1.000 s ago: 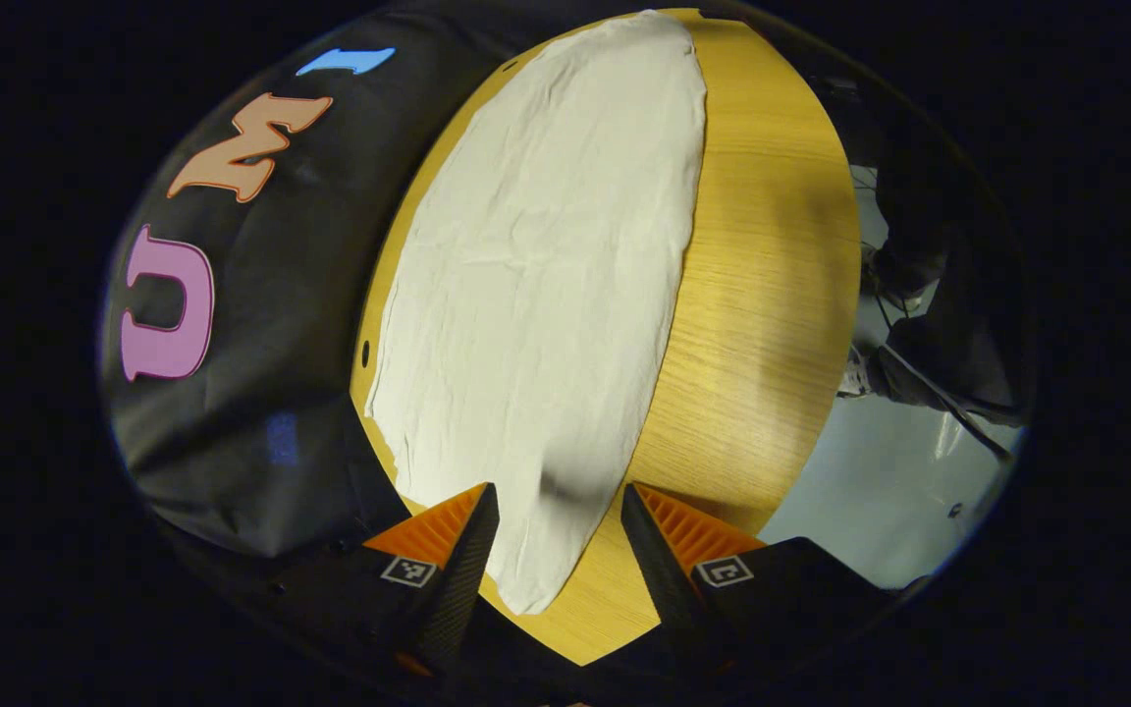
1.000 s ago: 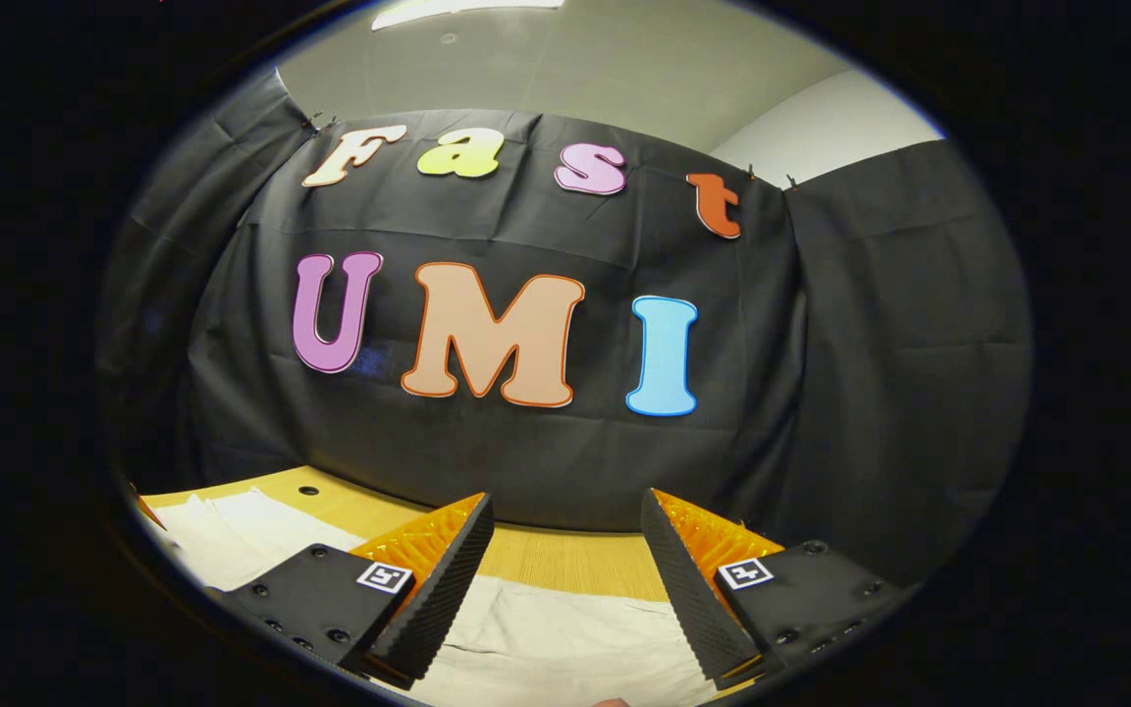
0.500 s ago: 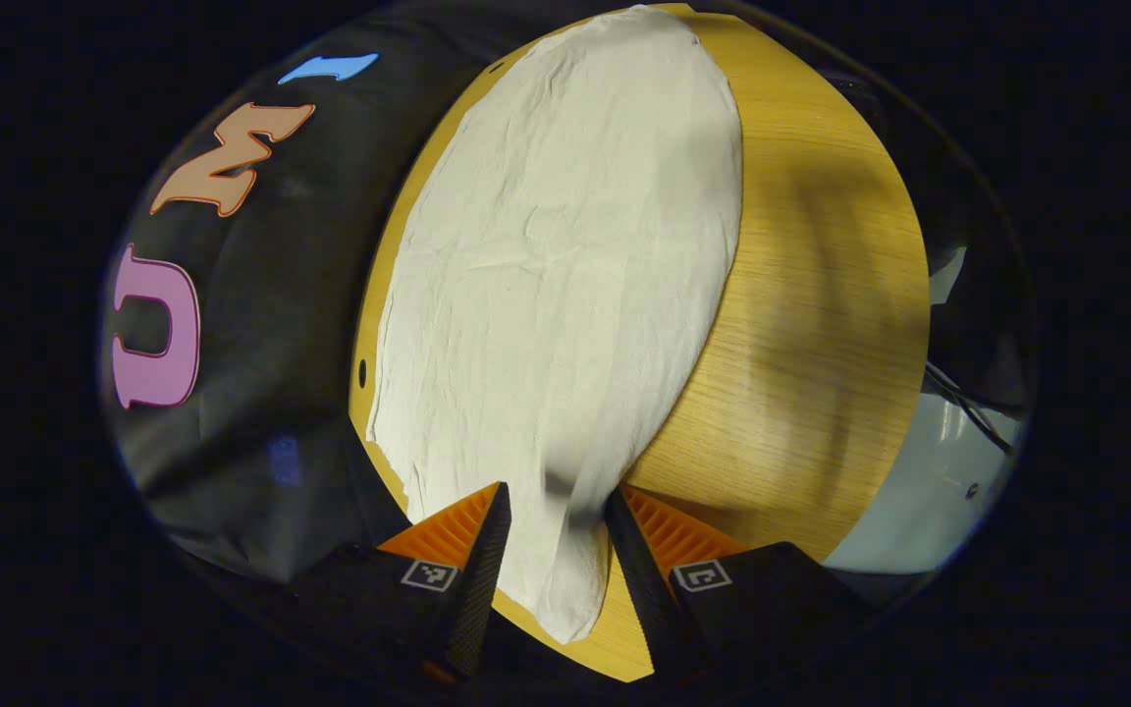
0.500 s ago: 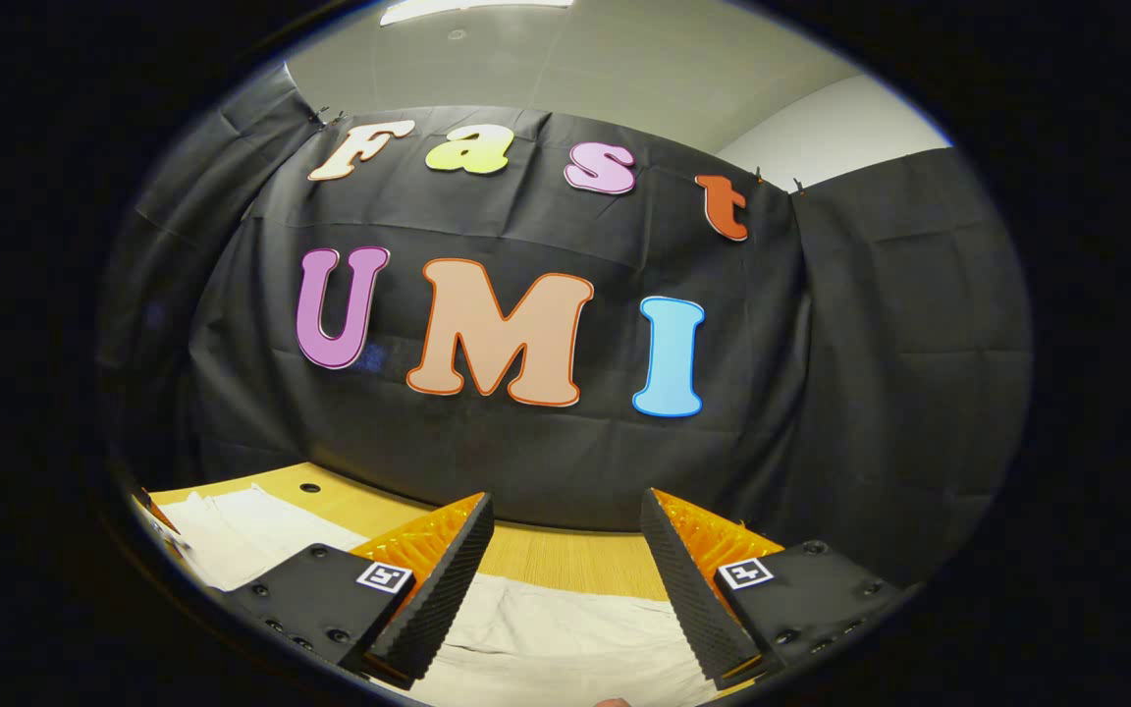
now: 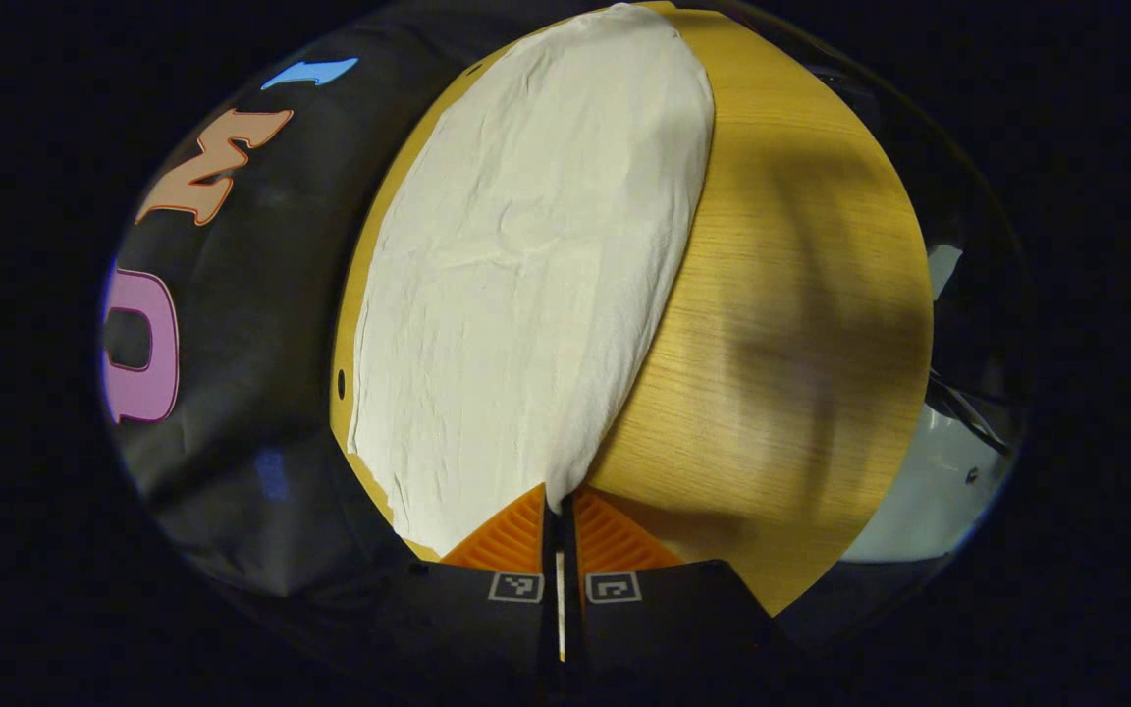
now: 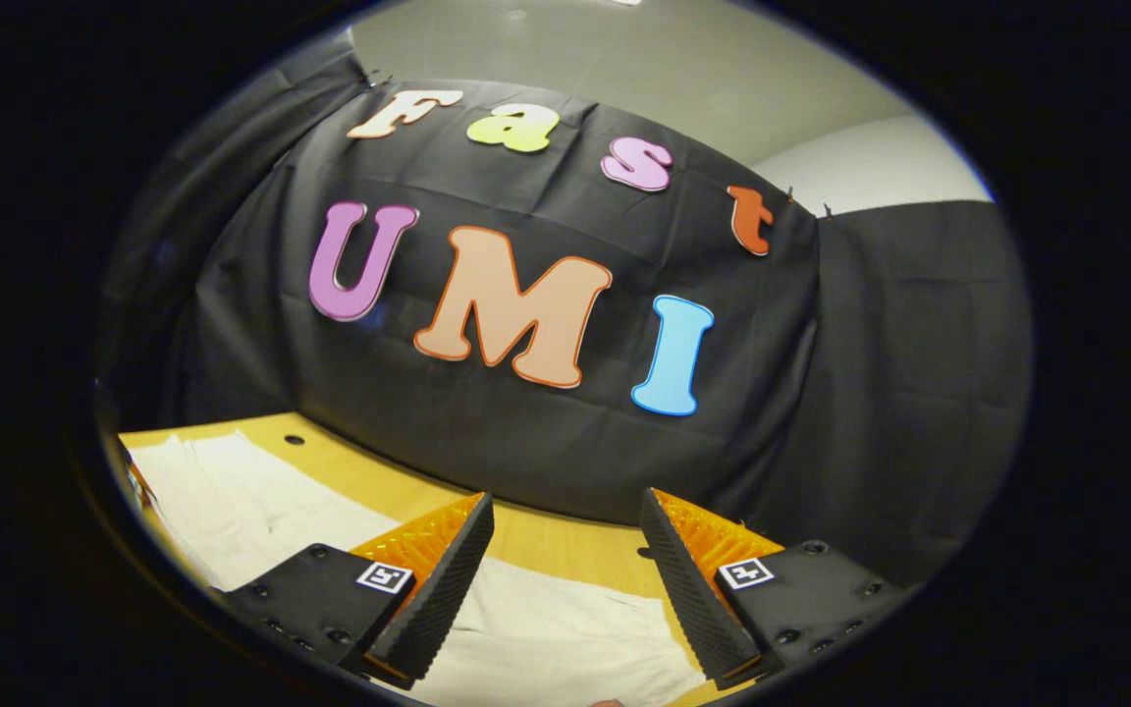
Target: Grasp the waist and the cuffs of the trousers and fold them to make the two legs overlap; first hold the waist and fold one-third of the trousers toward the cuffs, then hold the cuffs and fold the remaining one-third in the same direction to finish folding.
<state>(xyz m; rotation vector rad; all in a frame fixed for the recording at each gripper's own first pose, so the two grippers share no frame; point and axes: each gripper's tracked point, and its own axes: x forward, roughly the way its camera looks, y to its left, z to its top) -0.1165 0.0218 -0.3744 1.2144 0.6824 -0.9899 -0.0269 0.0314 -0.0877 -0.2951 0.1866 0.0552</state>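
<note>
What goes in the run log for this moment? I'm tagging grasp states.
left gripper: shut on trousers edge | right gripper: open above trousers | table: trousers flat

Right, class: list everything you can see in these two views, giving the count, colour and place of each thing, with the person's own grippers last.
trousers: one, off-white, spread flat on the table, one end nipped in the left gripper.
table: one, yellow wood grain, beneath the trousers.
booth wall: one, black cloth, behind the table.
left gripper: one, shut on the trousers' near end.
right gripper: one, open, above the cloth at the table's other end.
</note>
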